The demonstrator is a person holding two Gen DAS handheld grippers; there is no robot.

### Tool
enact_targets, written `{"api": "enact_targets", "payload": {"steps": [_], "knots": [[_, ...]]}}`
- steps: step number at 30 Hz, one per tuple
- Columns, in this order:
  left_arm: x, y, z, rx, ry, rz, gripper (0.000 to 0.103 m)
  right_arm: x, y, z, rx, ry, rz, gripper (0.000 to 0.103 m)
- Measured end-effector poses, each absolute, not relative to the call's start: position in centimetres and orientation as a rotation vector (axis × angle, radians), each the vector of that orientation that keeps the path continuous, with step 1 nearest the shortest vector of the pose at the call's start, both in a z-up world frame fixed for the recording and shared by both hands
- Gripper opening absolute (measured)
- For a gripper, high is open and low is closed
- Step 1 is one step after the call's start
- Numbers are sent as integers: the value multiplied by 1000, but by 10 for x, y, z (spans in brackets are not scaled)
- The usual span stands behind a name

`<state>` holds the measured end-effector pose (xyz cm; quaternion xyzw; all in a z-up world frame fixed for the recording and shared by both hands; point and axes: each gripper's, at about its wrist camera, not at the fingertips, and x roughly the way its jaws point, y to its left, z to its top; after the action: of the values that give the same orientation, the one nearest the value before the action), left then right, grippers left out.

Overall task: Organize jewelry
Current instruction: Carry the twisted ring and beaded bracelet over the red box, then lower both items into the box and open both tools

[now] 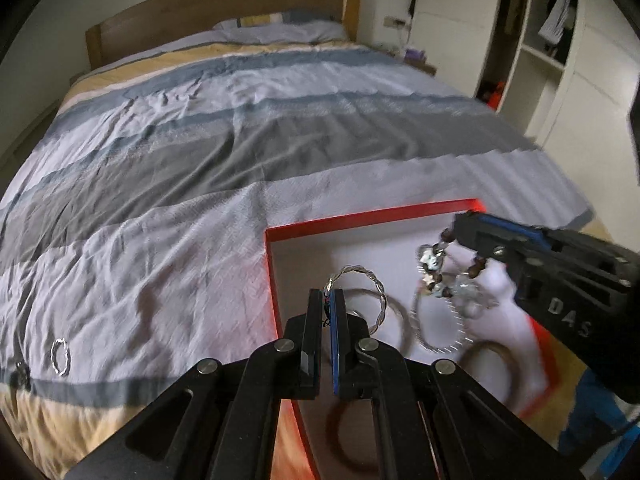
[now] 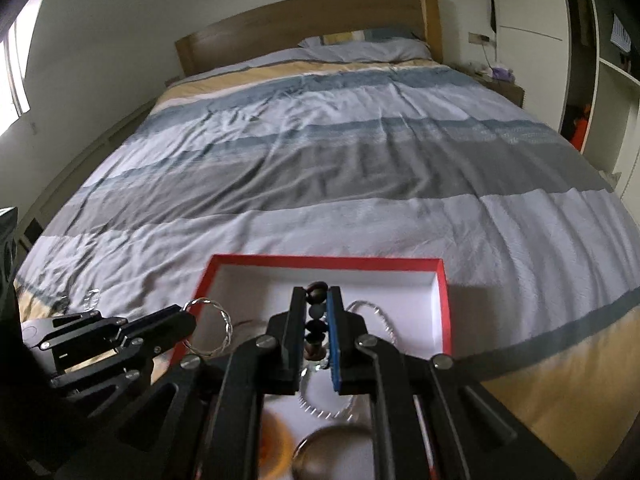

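Left claw [image 1: 329,300] pinches the thin twisted silver bangle [image 1: 370,300] by its rim, stiff and light; right claw [image 2: 318,312] clamps the floppy brown beaded bracelet [image 2: 314,320], probably slippery, over the red-rimmed white box [image 2: 320,262].

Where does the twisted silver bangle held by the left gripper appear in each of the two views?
Left wrist view: the twisted silver bangle is low in the centre, pinched by the left gripper, over the red box.
Right wrist view: the bangle is lower left, at the tip of the left gripper, over the box's left wall.
Shared landmark: the red box with its white inside.
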<state>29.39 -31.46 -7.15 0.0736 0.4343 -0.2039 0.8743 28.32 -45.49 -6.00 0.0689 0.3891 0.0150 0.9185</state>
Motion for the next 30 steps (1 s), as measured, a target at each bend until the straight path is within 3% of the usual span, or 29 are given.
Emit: {"api": "enact_targets", "payload": {"steps": [13,16,17,19,22,30], "knots": [[316,-329,-116,163,1003,-387,6,294,-483,-95,104,883,-74,10],[313,-328,-113,163,995,-394,19,289,-484,-91,97,883,-86,11],[311,-327,-110,166,986,-393,27,288,-484,-89,96,883,-89,11],[306,-326,-102,156,971,-407,31,282,-486,-83,102,875,-90,14],[296,-322,-86,153,935,-410,37,268,-485,-67,104,851,-92,27],[250,-299,-42,100,862,-394,58,215,-459,-22,106,795,-94,32]]}}
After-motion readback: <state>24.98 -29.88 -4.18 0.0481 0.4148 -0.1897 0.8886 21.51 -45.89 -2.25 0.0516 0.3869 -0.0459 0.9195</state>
